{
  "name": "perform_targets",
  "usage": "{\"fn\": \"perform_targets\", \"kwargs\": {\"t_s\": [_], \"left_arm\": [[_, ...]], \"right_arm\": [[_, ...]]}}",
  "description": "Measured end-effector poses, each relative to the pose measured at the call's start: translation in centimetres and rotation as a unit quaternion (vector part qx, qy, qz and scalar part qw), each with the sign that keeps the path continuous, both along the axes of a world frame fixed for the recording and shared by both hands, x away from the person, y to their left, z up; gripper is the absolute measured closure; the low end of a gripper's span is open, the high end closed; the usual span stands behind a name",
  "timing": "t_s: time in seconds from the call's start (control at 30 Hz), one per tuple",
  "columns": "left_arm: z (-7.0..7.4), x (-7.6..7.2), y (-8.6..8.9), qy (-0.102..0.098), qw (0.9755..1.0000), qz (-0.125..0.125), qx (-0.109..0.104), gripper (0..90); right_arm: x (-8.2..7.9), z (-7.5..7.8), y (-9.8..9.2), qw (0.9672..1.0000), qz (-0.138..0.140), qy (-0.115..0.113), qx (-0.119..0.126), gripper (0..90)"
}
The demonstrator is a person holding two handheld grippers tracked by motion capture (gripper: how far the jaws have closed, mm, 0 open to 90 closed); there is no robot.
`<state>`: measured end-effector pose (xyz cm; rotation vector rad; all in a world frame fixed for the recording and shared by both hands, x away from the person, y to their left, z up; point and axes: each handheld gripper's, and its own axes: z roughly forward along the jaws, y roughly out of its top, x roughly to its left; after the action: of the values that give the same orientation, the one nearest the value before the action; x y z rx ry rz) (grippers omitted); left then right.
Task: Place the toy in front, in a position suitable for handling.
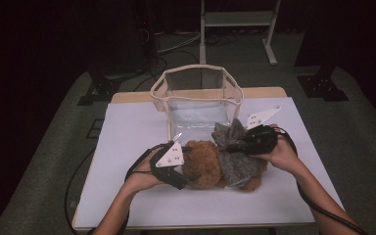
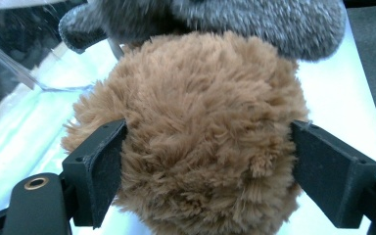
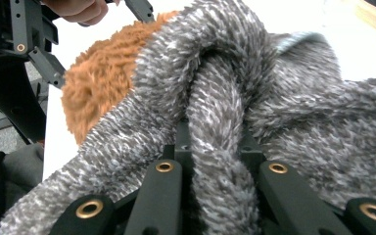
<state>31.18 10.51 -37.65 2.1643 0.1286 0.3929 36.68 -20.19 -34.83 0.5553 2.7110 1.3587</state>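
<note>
My left gripper (image 2: 208,171): jaws set fairly wide, one pad on each side of the brown plush toy (image 2: 196,137); the fur fills the whole gap and bulges past both pads, which press into its flanks, so I log this as a grip on the toy; my right gripper (image 3: 210,147): jaws drawn nearly together on a bunched fold of the grey fuzzy garment (image 3: 235,98), which runs up between them and drapes over both jaw arms.

Around the jaws: the garment lies over the far end of the toy from my left jaws, its grey edge just beyond the brown fur; beyond my left jaws and off to their left, the clear plastic wall of the open-topped transparent bag (image 1: 196,95) with its cream rim, standing upright near the toy; beneath the toy, the white table cover (image 1: 127,196); from my right jaws, the brown fur sits up and left past the garment, with the left gripper's black frame beside it.

Pose, from the high view: left hand (image 1: 144,176) low near the cover, gripper pointing level toward the toy; right hand (image 1: 279,152) wraps the right gripper's body, which points level across the toy toward the left gripper; cables trail off both.
</note>
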Motion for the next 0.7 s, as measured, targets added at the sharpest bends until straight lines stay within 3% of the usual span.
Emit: {"fn": "perform_targets", "kwargs": {"t_s": [0.23, 0.33, 0.6, 0.7], "left_arm": [[-0.4, 0.4, 0.1, 0.010, 0.9999, 0.002, 0.004, 17.2], [-0.4, 0.4, 0.2, 0.011, 0.9999, 0.001, 0.002, 17.2], [0.9, 0.2, 0.8, 0.000, 0.9999, -0.002, -0.014, 16.9], [0.5, 0.0, 0.3, 0.002, 0.9999, -0.012, 0.003, 16.9]], "right_arm": [[0.6, -0.1, -4.2, 0.9987, -0.051, -0.001, 0.003, 76.8], [1.2, -0.5, -5.3, 0.9976, -0.068, 0.009, 0.008, 76.8], [1.2, -1.5, -3.4, 0.9986, -0.051, 0.015, 0.007, 77.1], [1.2, -1.5, -1.7, 0.9993, -0.037, 0.010, 0.002, 77.2]]}}
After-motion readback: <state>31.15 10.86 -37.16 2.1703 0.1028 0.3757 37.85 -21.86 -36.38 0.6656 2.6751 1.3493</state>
